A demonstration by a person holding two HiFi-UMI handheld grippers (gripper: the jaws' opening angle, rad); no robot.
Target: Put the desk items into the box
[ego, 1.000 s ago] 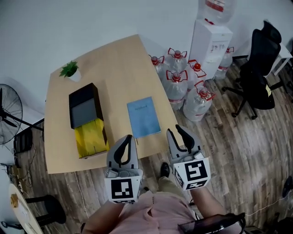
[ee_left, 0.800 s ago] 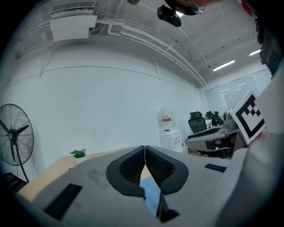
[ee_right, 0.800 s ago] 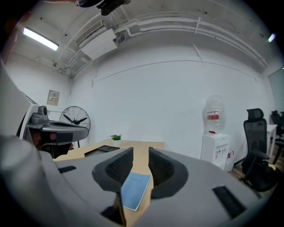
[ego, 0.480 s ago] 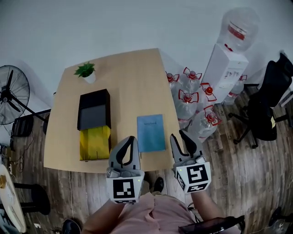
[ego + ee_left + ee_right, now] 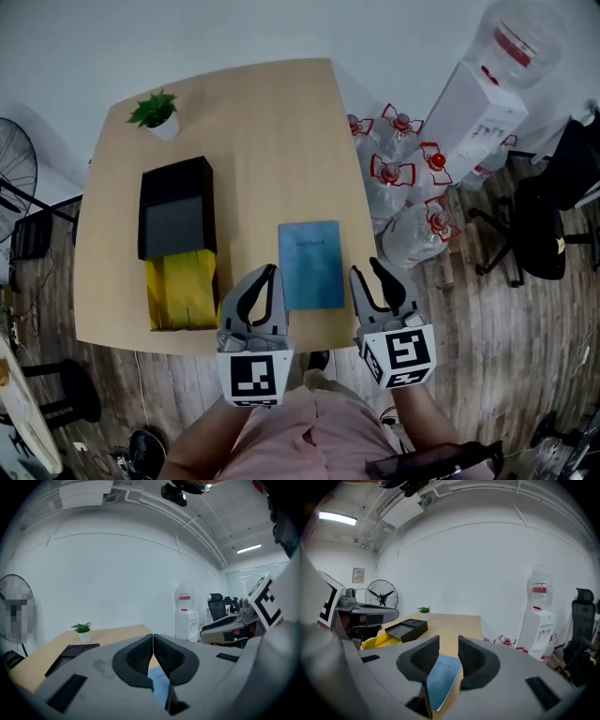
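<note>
A blue notebook (image 5: 310, 264) lies flat near the front edge of the wooden desk (image 5: 262, 122); it also shows between the jaws in the right gripper view (image 5: 443, 674) and low in the left gripper view (image 5: 159, 686). To its left a black open-topped box (image 5: 175, 206) sits with its near end over a yellow packet (image 5: 181, 291). My left gripper (image 5: 270, 272) is shut and empty, its tips just left of the notebook's near corner. My right gripper (image 5: 367, 270) hangs at the desk's front right corner, jaws slightly apart and holding nothing.
A small potted plant (image 5: 155, 112) stands at the desk's far left corner. Several large water bottles (image 5: 403, 178) and a white dispenser (image 5: 483, 103) crowd the floor right of the desk. An office chair (image 5: 553, 206) is far right, a fan (image 5: 14, 178) far left.
The head view has shifted, so the desk sits more squarely in frame. Both grippers stay at the desk's near edge with their jaws unchanged.
</note>
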